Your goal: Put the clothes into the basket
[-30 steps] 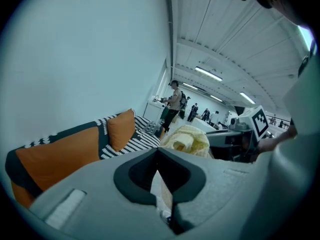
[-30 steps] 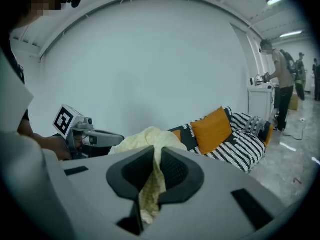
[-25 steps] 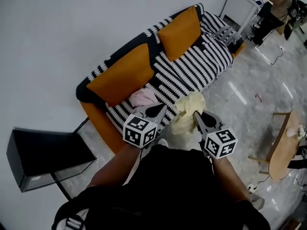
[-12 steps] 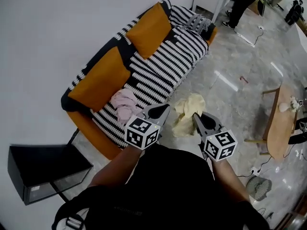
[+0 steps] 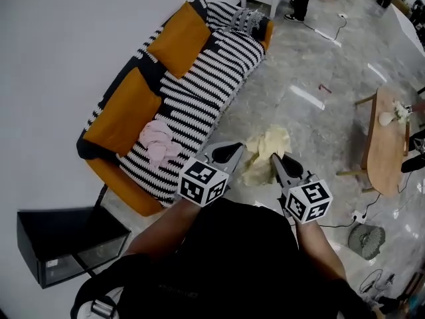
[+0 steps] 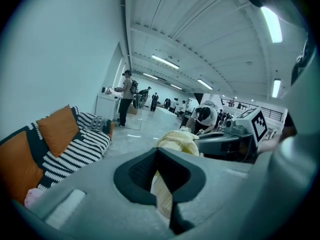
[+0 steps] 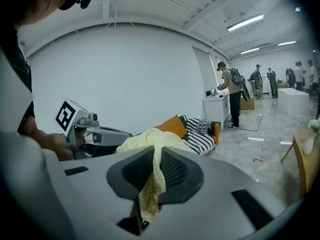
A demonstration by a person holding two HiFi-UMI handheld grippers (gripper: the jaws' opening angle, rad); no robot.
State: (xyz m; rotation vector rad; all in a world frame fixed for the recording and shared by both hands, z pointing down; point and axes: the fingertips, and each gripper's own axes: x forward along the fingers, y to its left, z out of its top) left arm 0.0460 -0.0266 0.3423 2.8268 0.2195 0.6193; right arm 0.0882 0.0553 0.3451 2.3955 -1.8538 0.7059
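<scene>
As it hangs crumpled, the pale yellow garment seems waffle-knit.

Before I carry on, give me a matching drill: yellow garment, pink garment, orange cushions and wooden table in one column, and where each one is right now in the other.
1. yellow garment
2. pink garment
3. orange cushions
4. wooden table

A. leaning against the back of the striped sofa
B. standing on the floor at the right of the head view
C. clamped by the left gripper and right gripper
D. lying on the sofa seat

Pairs: 1-C, 2-D, 3-A, 4-B
</scene>
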